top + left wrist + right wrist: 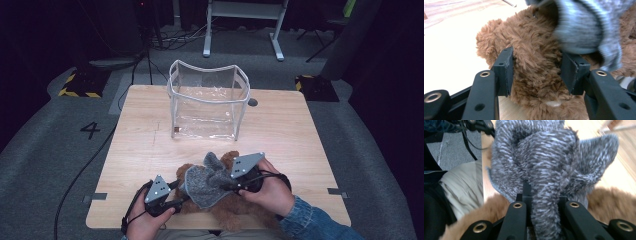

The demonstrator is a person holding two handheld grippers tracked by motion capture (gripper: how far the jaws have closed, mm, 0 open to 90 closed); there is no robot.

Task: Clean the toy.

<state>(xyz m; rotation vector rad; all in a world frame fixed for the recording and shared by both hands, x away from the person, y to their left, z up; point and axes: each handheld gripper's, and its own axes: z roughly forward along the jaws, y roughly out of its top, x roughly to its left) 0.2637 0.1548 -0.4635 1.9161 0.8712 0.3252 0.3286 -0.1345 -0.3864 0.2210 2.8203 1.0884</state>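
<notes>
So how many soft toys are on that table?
1: a brown plush bear at the near edge, under the grey knit garment, between the left gripper and right gripper. The clear bag looks empty.

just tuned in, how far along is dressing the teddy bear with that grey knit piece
Early to midway. Done: the right gripper is shut on the grey knit garment and has it over the brown teddy bear. In hand: the left gripper has the bear's plush between its jaws, pads against the fur. Left: the garment is bunched, not pulled on. The clear bag stands open and empty behind, possibly the next stop.
</notes>
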